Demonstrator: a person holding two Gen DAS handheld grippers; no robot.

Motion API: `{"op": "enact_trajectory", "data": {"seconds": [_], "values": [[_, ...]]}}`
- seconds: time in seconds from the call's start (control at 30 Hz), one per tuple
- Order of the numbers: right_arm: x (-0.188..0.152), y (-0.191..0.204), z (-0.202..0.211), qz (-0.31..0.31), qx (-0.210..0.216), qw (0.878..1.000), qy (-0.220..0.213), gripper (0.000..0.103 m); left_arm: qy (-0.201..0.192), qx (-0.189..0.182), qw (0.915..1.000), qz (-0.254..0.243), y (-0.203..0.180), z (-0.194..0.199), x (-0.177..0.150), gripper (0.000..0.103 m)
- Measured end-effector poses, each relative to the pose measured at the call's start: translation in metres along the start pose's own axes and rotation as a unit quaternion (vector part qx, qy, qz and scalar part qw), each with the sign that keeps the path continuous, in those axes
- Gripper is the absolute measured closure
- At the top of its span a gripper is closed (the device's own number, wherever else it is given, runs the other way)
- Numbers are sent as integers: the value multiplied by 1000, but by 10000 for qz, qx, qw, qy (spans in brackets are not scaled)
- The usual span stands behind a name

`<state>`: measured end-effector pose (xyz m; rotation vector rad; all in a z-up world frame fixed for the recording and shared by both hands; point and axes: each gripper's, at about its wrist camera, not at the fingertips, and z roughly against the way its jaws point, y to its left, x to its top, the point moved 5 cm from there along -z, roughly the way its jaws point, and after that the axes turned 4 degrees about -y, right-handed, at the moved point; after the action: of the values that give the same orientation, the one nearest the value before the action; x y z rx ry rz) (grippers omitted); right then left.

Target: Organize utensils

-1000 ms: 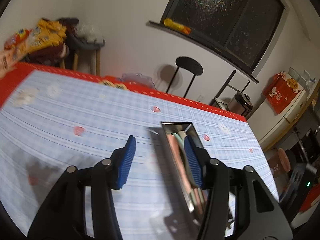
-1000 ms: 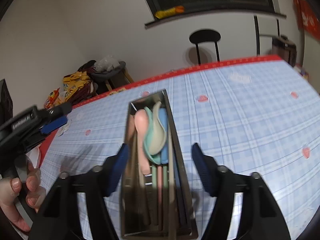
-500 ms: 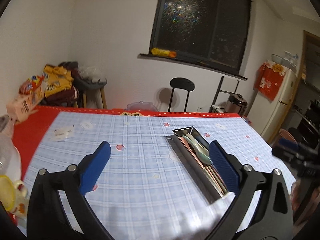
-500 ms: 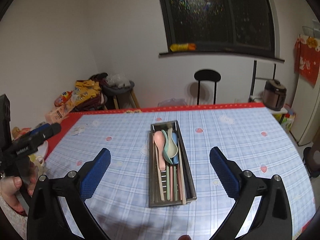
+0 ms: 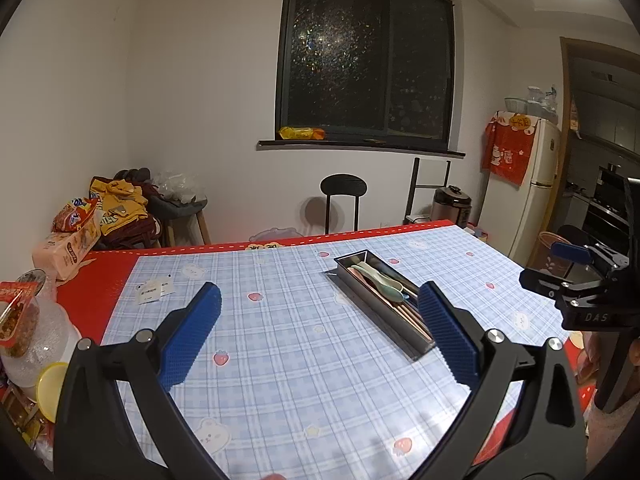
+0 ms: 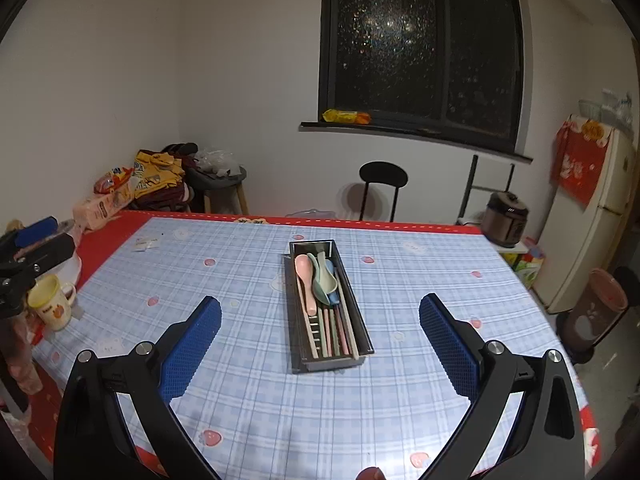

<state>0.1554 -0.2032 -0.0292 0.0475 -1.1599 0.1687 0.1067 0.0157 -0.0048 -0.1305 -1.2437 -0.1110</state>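
A long steel utensil tray (image 6: 362,334) lies in the middle of the blue checked tablecloth (image 6: 248,288). It holds a pink spoon (image 6: 305,278), a green spoon (image 6: 320,280), a blue spoon and several pastel chopsticks (image 6: 334,332). The tray also shows in the left wrist view (image 5: 362,296). My right gripper (image 6: 320,344) is wide open and empty, raised above the near end of the tray. My left gripper (image 5: 318,332) is wide open and empty, raised left of the tray. The right gripper shows at the right edge of the left wrist view (image 5: 580,280).
A yellow mug (image 6: 52,302) and snack packets (image 5: 20,312) crowd the table's left edge. Small paper slips (image 5: 156,290) lie at the far left. A black stool (image 6: 382,184), a rice cooker (image 6: 506,218), a fridge (image 6: 592,216) and a bin (image 6: 596,308) stand beyond the table.
Both grippers have pulled up and back from the tray and opened wide. The tray and its utensils have stayed where they were.
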Motion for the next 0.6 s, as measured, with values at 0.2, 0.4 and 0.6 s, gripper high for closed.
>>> {"op": "enact_trajectory", "data": {"seconds": [0.2,0.4,0.6], "values": [[-5,8,18,67,-123,9999,-53,6,-107,31,9999,-27,4,18,-6,6],[-10,7,25,111,-385,9992,-64,6,-139,-6,9999,-24,5,25,-7,6],[-14,4,31,103,-461,9988,-83,6,-82,-27,10000,-35,4,24,-9,6]]}}
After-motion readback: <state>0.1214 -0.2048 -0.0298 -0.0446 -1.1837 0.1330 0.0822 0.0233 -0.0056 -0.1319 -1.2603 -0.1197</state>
